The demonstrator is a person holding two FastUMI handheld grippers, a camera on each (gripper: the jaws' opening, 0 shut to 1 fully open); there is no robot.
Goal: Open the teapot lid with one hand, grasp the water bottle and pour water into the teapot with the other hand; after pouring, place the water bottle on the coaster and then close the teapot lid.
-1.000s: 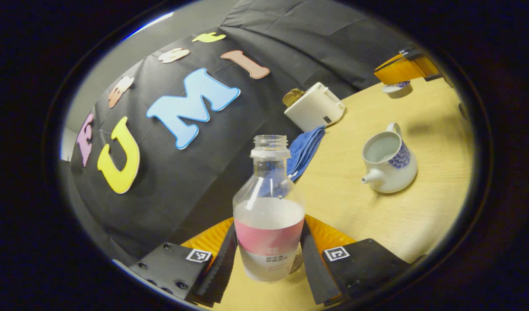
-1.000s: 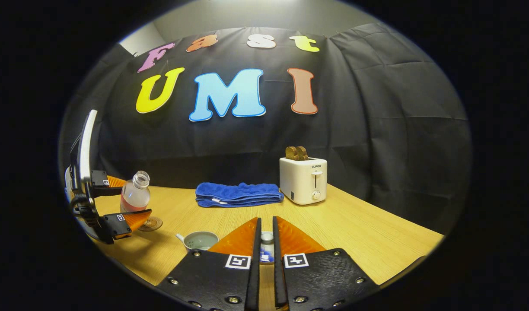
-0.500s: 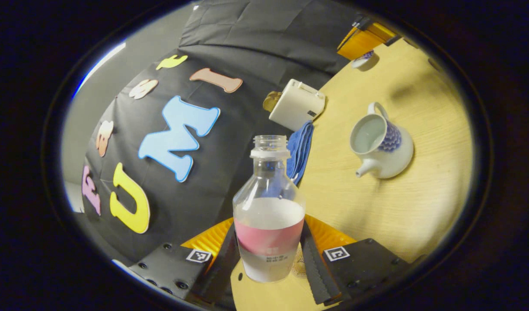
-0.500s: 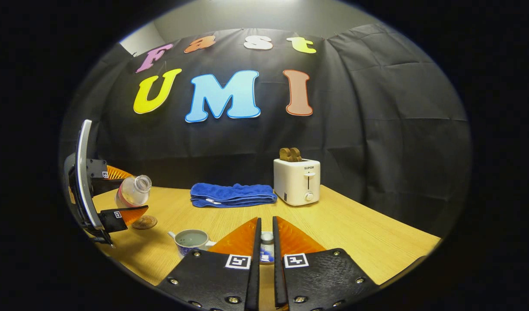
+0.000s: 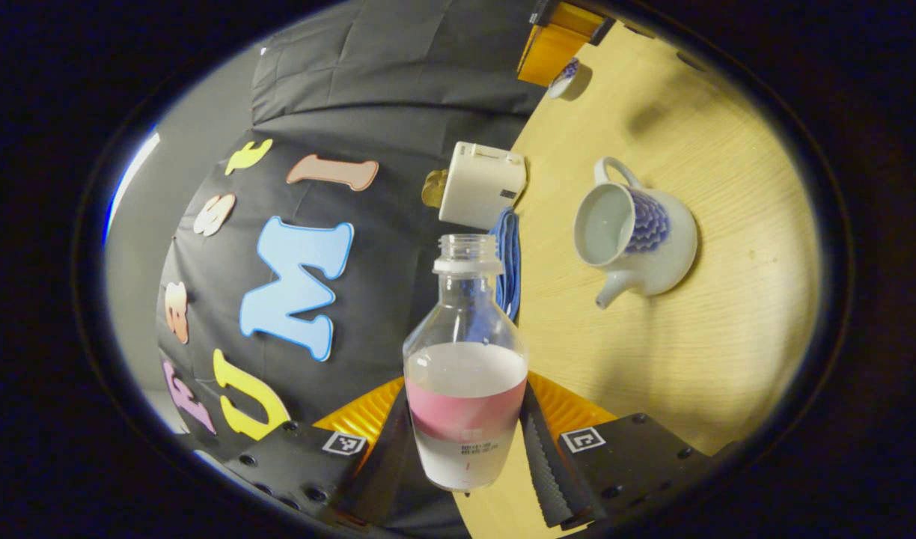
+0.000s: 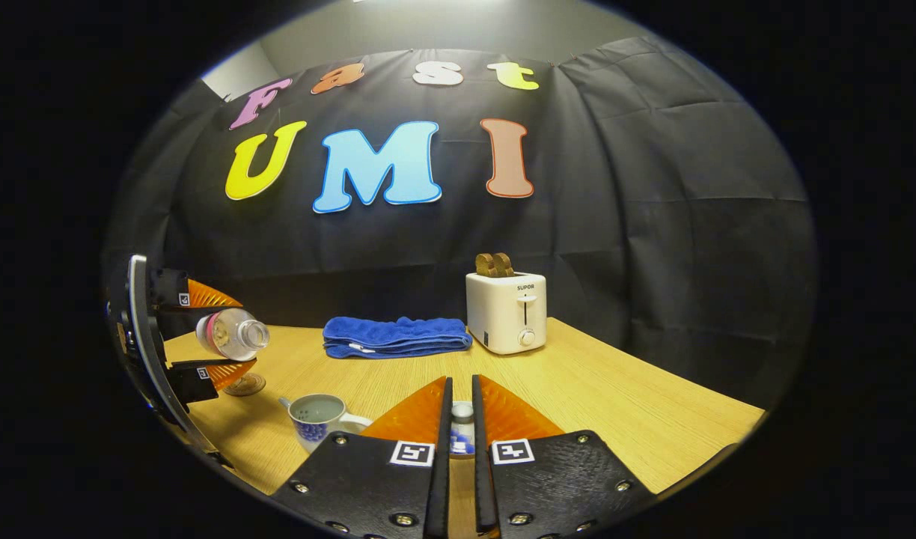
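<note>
We saw the left hand-held gripper (image 5: 465, 442) clenched on the water bottle (image 5: 465, 374), its long axis tipped sideways, mouth towards the open teapot (image 5: 637, 239) on the desk (image 5: 690, 359) just beyond. The bottle was part full. The right hand-held gripper (image 6: 458, 434) gripped the teapot lid (image 6: 462, 430).

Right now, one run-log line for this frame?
left gripper: holds water bottle, tipped sideways | right gripper: holds lid | teapot: open | pouring: not yet
</note>
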